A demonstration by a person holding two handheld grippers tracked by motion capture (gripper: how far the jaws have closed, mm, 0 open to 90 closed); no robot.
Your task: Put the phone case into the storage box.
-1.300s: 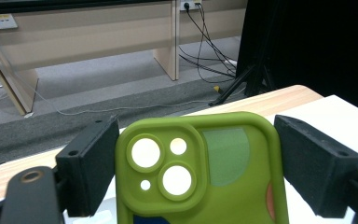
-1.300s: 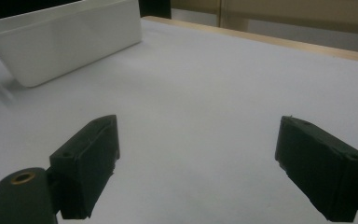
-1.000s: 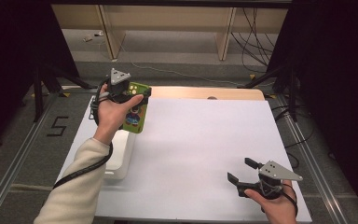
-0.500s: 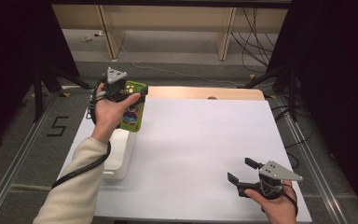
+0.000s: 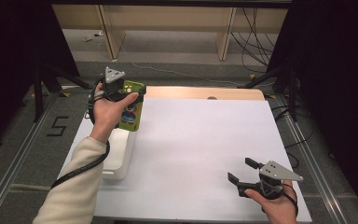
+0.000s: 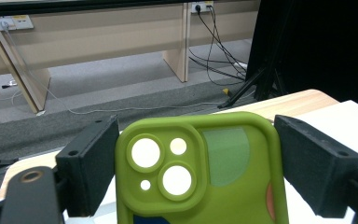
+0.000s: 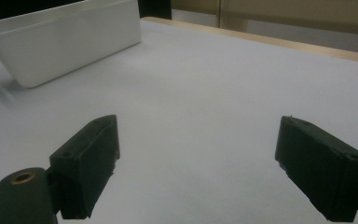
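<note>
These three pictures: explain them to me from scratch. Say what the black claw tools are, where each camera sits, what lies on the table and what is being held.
A person works at a table covered in white, holding a hand-operated two-jaw gripper in each hand. The high view looks down from above the person's side; the forearms come in from the bottom. The other two cameras ride on the grippers and look along their black jaws. The left gripper is shut on a green phone case, its camera cutouts facing the lens, held above a white plastic bin near the table's left edge. The right gripper hovers low at the near right, jaws open, nothing between them.
</note>
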